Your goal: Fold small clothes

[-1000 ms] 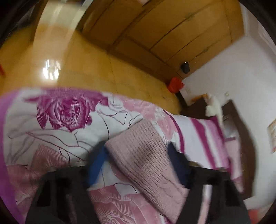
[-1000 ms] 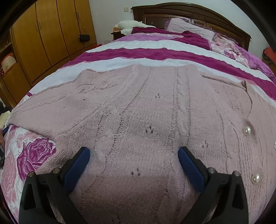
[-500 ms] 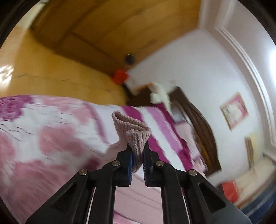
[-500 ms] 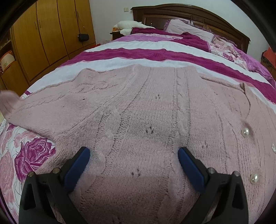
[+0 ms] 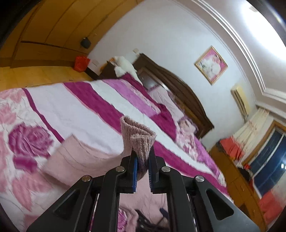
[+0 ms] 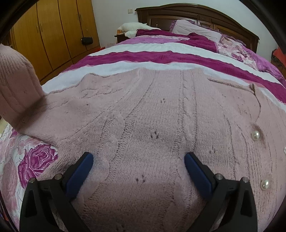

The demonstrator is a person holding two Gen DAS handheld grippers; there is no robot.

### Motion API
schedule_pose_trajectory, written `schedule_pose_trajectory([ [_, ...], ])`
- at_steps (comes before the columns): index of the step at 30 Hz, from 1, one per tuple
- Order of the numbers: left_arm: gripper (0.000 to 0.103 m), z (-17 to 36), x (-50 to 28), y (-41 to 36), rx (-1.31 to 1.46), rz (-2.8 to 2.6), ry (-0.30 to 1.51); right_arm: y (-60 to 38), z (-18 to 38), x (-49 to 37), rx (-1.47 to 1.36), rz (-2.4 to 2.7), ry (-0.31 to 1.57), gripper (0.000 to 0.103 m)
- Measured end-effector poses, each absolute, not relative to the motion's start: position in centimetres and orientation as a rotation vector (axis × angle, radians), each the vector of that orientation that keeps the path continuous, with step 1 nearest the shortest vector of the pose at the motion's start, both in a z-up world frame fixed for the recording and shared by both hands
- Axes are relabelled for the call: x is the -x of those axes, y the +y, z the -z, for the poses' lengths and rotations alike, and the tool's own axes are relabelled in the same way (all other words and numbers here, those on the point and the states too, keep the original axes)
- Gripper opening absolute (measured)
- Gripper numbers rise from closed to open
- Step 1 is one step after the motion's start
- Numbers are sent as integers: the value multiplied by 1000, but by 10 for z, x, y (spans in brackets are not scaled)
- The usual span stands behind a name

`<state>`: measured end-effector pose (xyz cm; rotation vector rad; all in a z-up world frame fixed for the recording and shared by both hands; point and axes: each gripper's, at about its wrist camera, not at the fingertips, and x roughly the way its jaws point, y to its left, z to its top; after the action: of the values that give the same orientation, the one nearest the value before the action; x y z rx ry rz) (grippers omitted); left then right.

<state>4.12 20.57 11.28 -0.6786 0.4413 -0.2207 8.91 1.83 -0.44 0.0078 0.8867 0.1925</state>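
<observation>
A pale pink knitted cardigan with pearl buttons lies spread flat on the bed. My left gripper is shut on the ribbed cuff of its sleeve, held up above the bed. In the right wrist view that lifted sleeve rises at the far left. My right gripper stands open low over the cardigan's body, its blue pads wide apart with knit beneath them, pinching nothing.
The bedspread has white and magenta stripes and rose prints. A dark wooden headboard and pillows lie beyond. Wooden wardrobes line the left wall. A red bin stands on the floor.
My left gripper closed on the sleeve cuff and lifted it up off the bed, swinging toward the cardigan's body. The sleeve now rises at the left of the right wrist view. The right gripper stayed still.
</observation>
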Motion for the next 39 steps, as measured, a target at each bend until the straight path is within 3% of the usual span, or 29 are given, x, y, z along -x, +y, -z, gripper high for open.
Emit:
schedule_pose_trajectory([
  [13,0,-58,-62,112,495,256,715,4,2,-87,-115,-236,860,102],
  [28,0,-43,-79,120,479,398,836,-12,-4,-87,-220,-261,851,95],
  [30,14,-52,-85,128,527,535,854,-22,-4,-86,-290,-297,840,95],
  [33,16,-76,-85,158,584,609,793,-27,-6,-90,-329,-333,862,93],
  [34,17,-82,-84,173,622,592,754,-28,-8,-91,-331,-337,874,91],
  [37,19,-90,-82,208,701,493,693,-31,-18,-91,-383,-338,874,68],
  [39,19,-87,-83,224,727,427,700,-31,-24,-87,-452,-363,868,65],
])
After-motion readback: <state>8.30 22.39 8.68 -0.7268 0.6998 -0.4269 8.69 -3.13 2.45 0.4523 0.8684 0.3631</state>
